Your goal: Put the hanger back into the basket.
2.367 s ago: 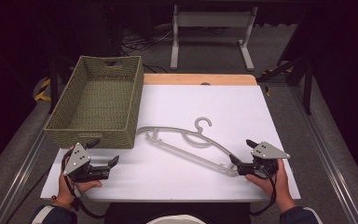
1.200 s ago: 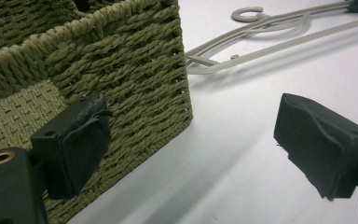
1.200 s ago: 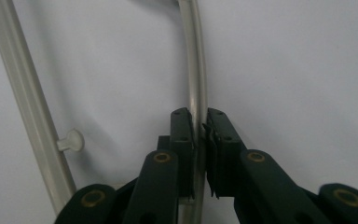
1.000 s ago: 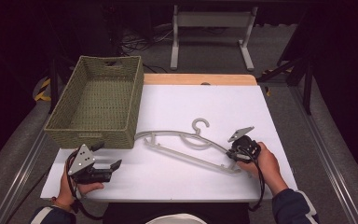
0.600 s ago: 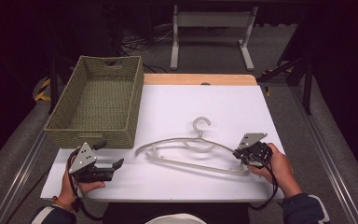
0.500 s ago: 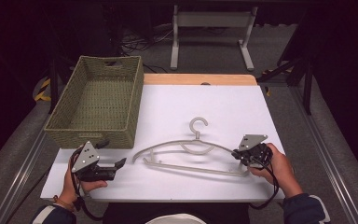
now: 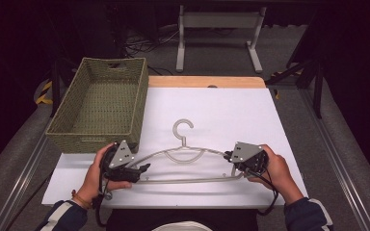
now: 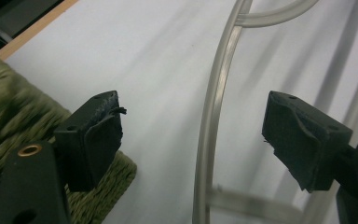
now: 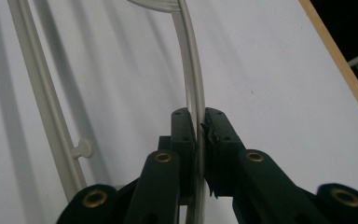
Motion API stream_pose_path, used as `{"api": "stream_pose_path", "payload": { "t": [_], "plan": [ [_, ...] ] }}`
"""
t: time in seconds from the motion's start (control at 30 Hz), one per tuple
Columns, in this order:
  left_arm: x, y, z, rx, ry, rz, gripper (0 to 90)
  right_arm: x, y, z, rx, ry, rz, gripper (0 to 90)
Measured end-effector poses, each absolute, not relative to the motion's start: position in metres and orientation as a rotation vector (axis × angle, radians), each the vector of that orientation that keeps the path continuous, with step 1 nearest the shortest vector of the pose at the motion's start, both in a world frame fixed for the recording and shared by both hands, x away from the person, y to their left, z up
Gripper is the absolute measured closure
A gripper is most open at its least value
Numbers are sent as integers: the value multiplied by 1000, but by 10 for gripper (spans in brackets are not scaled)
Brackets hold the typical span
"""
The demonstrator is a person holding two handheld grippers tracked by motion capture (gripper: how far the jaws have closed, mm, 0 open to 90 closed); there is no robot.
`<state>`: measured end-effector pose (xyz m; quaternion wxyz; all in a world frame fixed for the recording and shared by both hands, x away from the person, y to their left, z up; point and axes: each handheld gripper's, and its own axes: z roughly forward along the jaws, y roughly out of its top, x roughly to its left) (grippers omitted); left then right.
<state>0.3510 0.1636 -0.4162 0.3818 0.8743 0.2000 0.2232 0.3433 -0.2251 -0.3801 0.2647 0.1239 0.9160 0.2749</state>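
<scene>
Lying flat on the white table top [image 7: 221, 110], a pale translucent hanger [image 7: 185, 156] is seen near the person's edge, with its hook [image 7: 182, 129] pointing toward the far side and its straight bar [image 7: 188, 181] on the near side. The hanger's right end is clamped by the right gripper [image 7: 231, 158], which is held in the person's right hand [image 7: 274, 168]; in the right gripper view the two black jaws are pressed together on the curved shoulder rod [image 9: 193, 88], with the straight bar [image 9: 42, 98] running alongside to the left.

The left gripper [image 7: 143, 168] is held in the left hand [image 7: 96, 173] at the hanger's left end. Its jaws have just been closing a little but are spread wide, and in the left gripper view the curved rod [image 8: 216, 107] is seen passing between the two pads [image 8: 98, 135] without being touched by either. Nothing is gripped by this gripper.

A green woven basket [image 7: 101, 103] is placed at the far left of the table, its near right corner just beside the left gripper; that corner [image 8: 9, 126] also appears behind the left jaw in the left gripper view. A strip of bare wood [image 7: 207, 82] is visible along the table's far edge.
</scene>
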Motion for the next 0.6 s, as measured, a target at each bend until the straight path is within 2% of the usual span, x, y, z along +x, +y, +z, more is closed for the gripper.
{"api": "stream_pose_path", "payload": {
  "t": [0.1,0.23,0.4,0.6],
  "plan": [
    [355,154,-414,2275,497,595,235,343,-216,-376,294,2471,737,836],
    [360,146,-411,2306,472,624,335,344,-208,-370,275,2473,736,835],
    [364,139,-409,2350,439,677,560,347,-201,-365,262,2471,729,835],
    [364,132,-409,2412,448,750,712,351,-192,-364,254,2477,697,835]
  ]
}}
